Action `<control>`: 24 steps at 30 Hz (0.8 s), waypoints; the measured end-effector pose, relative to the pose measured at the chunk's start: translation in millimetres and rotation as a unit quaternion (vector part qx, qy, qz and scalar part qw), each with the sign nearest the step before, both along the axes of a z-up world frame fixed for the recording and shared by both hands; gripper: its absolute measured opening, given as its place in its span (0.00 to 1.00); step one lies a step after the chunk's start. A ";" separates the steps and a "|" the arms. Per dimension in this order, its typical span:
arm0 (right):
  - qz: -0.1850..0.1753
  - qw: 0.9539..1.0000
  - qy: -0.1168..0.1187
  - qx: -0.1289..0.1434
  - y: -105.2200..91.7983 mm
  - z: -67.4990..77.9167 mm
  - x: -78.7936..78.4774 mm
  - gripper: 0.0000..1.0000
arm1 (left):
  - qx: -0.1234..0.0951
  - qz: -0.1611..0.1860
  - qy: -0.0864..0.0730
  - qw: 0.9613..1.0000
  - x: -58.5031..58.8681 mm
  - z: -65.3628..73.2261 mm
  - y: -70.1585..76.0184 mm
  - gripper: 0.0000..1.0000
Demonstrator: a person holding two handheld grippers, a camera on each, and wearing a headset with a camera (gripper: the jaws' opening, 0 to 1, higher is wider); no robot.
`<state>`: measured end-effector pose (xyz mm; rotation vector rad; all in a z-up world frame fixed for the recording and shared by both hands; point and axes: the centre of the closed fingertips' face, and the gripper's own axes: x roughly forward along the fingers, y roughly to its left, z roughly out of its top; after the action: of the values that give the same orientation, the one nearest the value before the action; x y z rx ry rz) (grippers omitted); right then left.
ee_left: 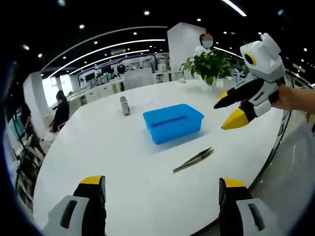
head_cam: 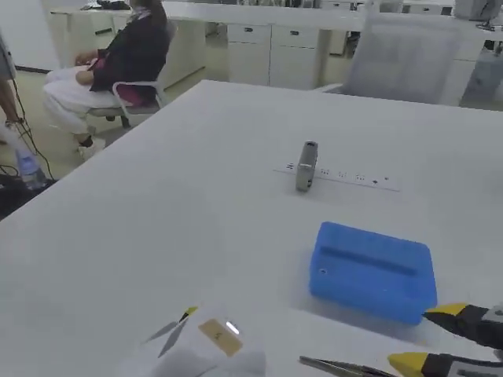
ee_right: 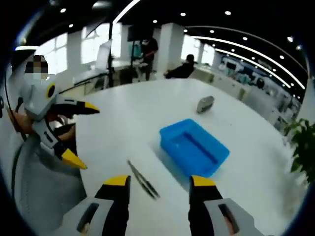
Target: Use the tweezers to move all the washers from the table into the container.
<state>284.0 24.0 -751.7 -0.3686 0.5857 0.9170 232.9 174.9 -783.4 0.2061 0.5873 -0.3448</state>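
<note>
- Head view: blue container (head_cam: 373,271) at four o'clock; tweezers (head_cam: 338,366) lie loose at six, beside the right gripper (head_cam: 424,338), probably to be picked up first.
- Left gripper view: left gripper (ee_left: 161,182) empty, fingers apart, tweezers at one o'clock.
- Right gripper view: fingers apart, straddling the tweezers' near end; I cannot make out any washers.

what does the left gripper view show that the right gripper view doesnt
Left gripper view: the right gripper, tongs open, held in a hand. Right gripper view: the left gripper, tongs open, at the left. Both: the blue container, the tweezers lying near it, a small grey object beyond, on the white table.
</note>
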 end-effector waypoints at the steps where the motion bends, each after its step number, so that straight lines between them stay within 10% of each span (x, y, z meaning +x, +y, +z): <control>1: -0.019 1.000 -0.002 0.015 -4.8 4.6 -1.6 0.49 | -0.003 0.001 -0.003 1.000 0.4 1.0 -0.2 0.99; 7: -0.132 0.987 -0.003 0.092 -38.6 12.8 -18.2 0.76 | -0.020 0.002 -0.023 1.000 2.5 9.3 -2.6 0.99; 14: -0.166 0.983 -0.045 0.065 -67.7 -0.5 -15.0 0.97 | -0.016 0.005 -0.035 0.999 3.5 13.0 -1.9 0.99; 24: -0.180 0.981 -0.038 0.059 -70.9 -13.2 -21.5 0.99 | -0.002 0.009 -0.027 1.000 3.3 9.6 1.1 0.99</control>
<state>262.5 -46.9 -764.8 -0.1808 0.5056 0.5831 236.1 176.0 -773.8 0.2066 0.5341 -0.3214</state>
